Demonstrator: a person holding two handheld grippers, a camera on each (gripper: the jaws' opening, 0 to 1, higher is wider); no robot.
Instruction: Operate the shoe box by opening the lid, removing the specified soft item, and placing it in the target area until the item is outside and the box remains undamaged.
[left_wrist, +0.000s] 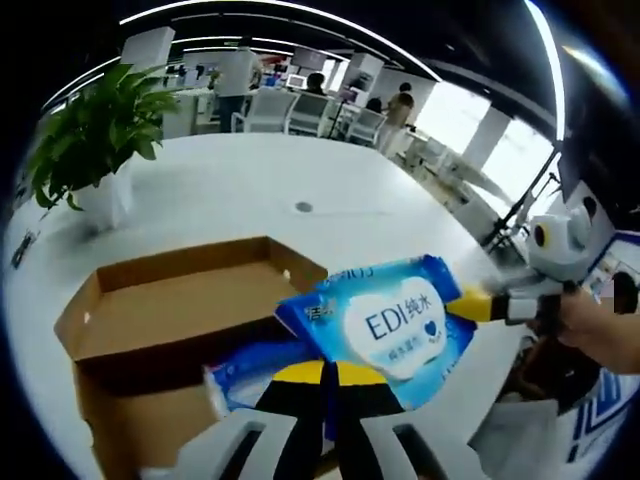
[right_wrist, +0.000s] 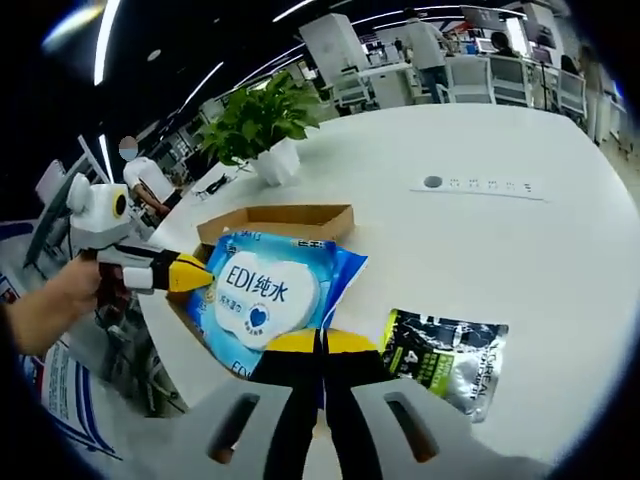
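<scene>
- In the left gripper view, my left gripper (left_wrist: 325, 375) has its fingers pressed together on the near edge of the blue wipes pack (left_wrist: 385, 325), holding it up above the worktop (left_wrist: 250, 190).
- The wipes pack hangs just past my fingertips, over the right side of the open shoe box (left_wrist: 170, 320); a second blue packet (left_wrist: 245, 375) shows just left of my fingers, at the box's near edge.
- The pack's white label reads "EDI" followed by Chinese characters and a small blue heart; the smaller print I cannot read.
- From the right of that view, the other gripper's yellow tip touches the far right edge of the pack, with a hand (left_wrist: 600, 330) behind it.
- In the right gripper view, my right gripper (right_wrist: 322, 350) has its fingers closed on the near edge of the same pack, which sits over the box.
- A potted plant (right_wrist: 262, 125) stands on the worktop beyond the box.
- A black-and-green packet (right_wrist: 445, 360) lies flat on the worktop to the right of my fingers, apart from the pack; its print is too small to read.
</scene>
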